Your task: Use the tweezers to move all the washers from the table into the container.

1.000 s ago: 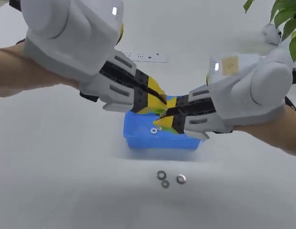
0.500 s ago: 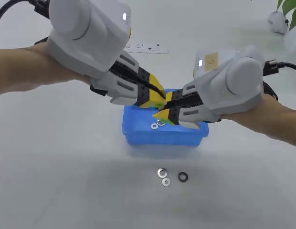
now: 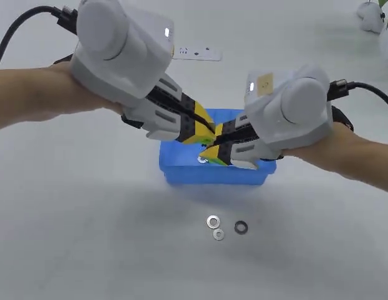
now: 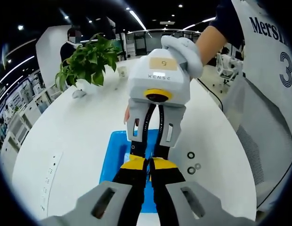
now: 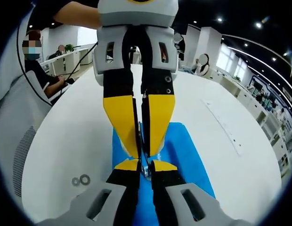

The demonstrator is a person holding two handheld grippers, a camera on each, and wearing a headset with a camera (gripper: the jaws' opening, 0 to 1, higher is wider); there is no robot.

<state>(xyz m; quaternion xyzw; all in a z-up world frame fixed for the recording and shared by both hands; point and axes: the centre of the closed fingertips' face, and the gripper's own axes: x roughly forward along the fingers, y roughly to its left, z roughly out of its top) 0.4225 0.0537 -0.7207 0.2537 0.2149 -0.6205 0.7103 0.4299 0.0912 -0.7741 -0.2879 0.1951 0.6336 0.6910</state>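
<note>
**Both grippers tip to tip, jaws drawn in**

You hold your left gripper (image 3: 208,129) and right gripper (image 3: 214,152) nose to nose in front of you. Both are angled downward and inward, and their yellow tips almost touch. Your left forearm (image 3: 31,94) reaches in from the left and your right forearm (image 3: 360,161) from the right, each hand wrapped behind its grey housing. In both gripper views, each pair of jaws stands nearly together with just a narrow slit between them. The left gripper sits slightly higher than the right.
</note>
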